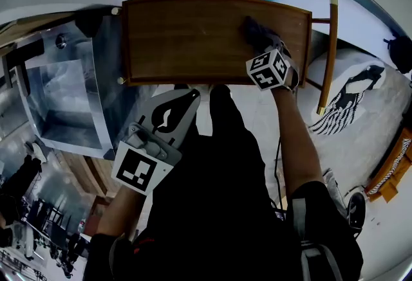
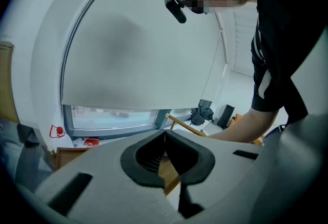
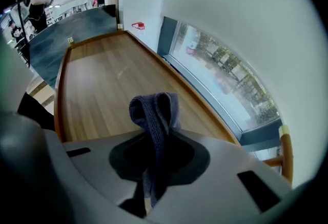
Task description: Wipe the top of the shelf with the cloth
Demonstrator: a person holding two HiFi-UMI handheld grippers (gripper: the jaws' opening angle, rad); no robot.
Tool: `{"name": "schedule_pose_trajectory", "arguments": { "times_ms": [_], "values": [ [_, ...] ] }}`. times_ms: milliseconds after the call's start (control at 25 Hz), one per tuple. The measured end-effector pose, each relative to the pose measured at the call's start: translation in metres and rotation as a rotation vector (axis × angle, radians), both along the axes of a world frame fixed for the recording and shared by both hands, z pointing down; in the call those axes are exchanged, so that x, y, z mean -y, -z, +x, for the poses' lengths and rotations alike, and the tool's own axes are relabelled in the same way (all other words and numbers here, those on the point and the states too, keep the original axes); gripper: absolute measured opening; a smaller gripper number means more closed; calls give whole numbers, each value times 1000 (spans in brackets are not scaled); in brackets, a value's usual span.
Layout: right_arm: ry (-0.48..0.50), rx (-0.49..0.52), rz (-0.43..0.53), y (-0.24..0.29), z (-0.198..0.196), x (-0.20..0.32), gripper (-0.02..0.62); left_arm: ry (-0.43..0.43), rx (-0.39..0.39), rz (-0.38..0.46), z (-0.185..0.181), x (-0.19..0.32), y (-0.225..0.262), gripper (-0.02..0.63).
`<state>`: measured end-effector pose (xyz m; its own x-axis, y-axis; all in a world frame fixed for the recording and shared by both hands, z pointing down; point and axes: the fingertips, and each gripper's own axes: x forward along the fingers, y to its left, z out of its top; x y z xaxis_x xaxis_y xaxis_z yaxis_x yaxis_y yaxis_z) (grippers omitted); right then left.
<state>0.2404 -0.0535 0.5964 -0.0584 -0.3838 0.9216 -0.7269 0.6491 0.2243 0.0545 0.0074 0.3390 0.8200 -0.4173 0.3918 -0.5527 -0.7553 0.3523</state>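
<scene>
On the far right part of the wooden shelf top (image 1: 193, 35), the dark cloth (image 3: 154, 110) was held pinched between the closed jaws of the right gripper (image 3: 154, 164), with a folded loop of it left standing beyond the tips. Whether the cloth was pressed onto the wood could not be told. The left gripper (image 1: 185, 105) was held off the shelf, just short of its near edge, its jaws brought together with nothing between them.

A dark grey-blue knit cloth (image 3: 155, 113) — folded into a loop — is pinched in the right gripper (image 3: 152, 161) over the brown wooden shelf top (image 1: 187, 35), toward its right end.
</scene>
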Motion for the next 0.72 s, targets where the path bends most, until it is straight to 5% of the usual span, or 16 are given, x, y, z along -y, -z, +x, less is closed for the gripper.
{"name": "schedule_pose_trajectory", "arguments": {
  "times_ms": [720],
  "values": [
    [410, 145, -15, 18, -304, -23, 48, 200, -3, 9, -172, -13, 5, 21]
  ]
}}
